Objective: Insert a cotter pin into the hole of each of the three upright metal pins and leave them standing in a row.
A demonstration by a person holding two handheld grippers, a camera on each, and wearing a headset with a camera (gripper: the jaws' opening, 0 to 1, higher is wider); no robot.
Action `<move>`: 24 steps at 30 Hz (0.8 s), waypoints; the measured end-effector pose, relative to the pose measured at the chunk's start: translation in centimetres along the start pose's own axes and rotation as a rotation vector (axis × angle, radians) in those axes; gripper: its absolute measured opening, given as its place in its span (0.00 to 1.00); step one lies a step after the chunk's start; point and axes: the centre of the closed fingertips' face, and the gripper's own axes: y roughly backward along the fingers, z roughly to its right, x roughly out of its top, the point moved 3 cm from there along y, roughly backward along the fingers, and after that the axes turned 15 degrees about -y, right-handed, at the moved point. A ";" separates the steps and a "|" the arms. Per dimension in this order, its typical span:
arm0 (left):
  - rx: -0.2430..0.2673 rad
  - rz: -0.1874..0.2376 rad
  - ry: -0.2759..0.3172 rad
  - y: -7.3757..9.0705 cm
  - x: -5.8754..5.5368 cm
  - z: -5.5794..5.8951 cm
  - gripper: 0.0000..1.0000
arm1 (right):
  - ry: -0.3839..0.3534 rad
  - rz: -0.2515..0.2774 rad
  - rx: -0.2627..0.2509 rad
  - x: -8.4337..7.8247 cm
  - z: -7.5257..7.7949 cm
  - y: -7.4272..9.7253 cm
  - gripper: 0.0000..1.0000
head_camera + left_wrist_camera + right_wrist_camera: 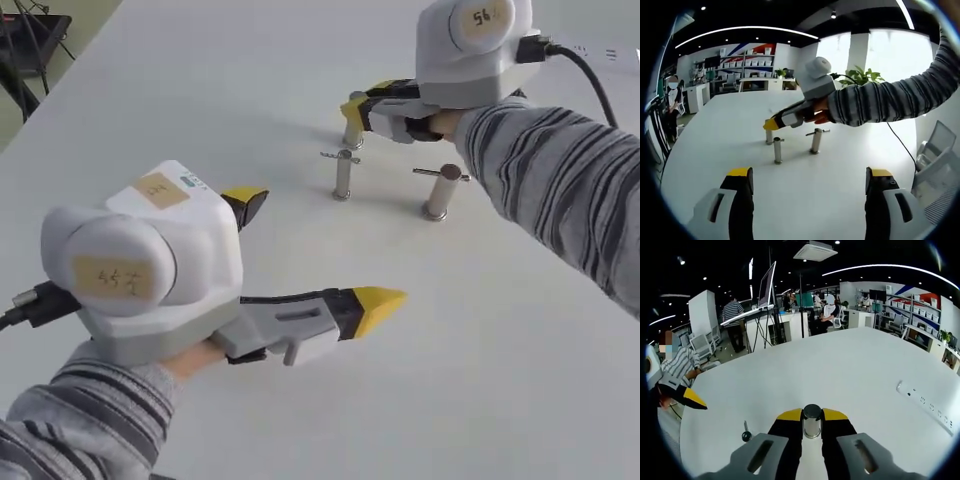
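Observation:
Three upright metal pins stand on the white table (pixel 200 90). The middle pin (pixel 343 176) and the near right pin (pixel 437 193) each carry a cotter pin through the top. My right gripper (pixel 352 112) reaches in from the right and is shut on the far pin (pixel 353 136), whose round top (pixel 812 422) sits between the yellow-tipped jaws (pixel 812 415). No cotter pin shows on that one. My left gripper (pixel 315 248) hovers open and holds nothing, well in front of the row (pixel 778 150). Its jaws are spread wide (pixel 810 172).
A white power strip (pixel 925 400) lies on the table beyond the pins, with a black cable (pixel 595 80) running to the right gripper. A small dark round-headed piece (pixel 746 432) shows left of the right jaws. Desks, shelves and people stand far behind.

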 end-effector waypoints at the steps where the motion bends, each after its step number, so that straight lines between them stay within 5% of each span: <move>1: 0.000 0.000 0.000 0.0 0.0 0.0 0.92 | 0.005 -0.002 -0.003 -0.1 0.1 0.2 0.08; 14: -0.012 0.015 -0.017 0.0 0.9 0.4 0.92 | 0.032 -0.005 -0.047 -1.0 2.4 4.5 0.08; 24: -0.022 0.023 -0.019 0.0 1.5 0.9 0.92 | -0.020 0.011 -0.114 -2.5 4.2 8.3 0.08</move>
